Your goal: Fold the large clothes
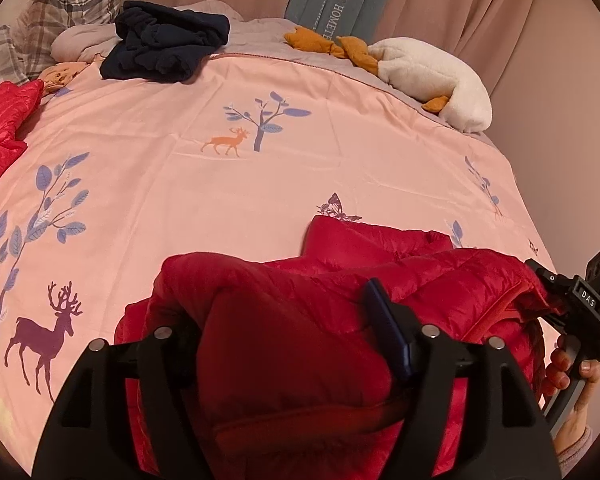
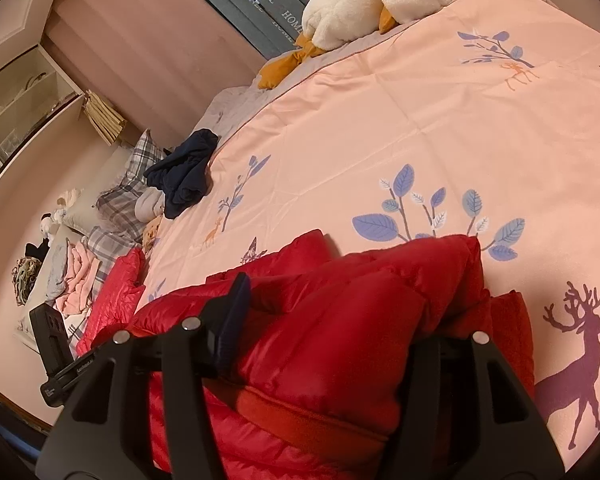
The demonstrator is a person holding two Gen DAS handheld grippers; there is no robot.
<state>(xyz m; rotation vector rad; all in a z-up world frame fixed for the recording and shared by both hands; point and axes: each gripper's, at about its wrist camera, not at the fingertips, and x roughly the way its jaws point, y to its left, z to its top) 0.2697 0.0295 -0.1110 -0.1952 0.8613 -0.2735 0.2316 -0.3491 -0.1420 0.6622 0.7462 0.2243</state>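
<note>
Gripping the red puffer jacket [image 1: 300, 344] with both claws: left gripper [image 1: 296, 340] and right gripper [image 2: 332, 320] each look closed on a bunched fold, though fabric hides the fingertips. Jacket sits bundled directly ahead on the pink duvet [image 1: 320, 160]; navy garment [image 1: 164, 40] lies far beyond.

left tongs [image 1: 284, 336]: black, silver screws, navy pad | right tongs [image 2: 332, 320]: same | hand [image 1: 576, 376]: bare skin

**A bedroom at home**

We're over a bed [image 1: 340, 152] with a pink deer-print cover. Plaid pillows [image 1: 60, 12] sit at its head, a plush goose [image 1: 432, 76] on its far edge, curtains [image 1: 460, 4] behind it.
</note>
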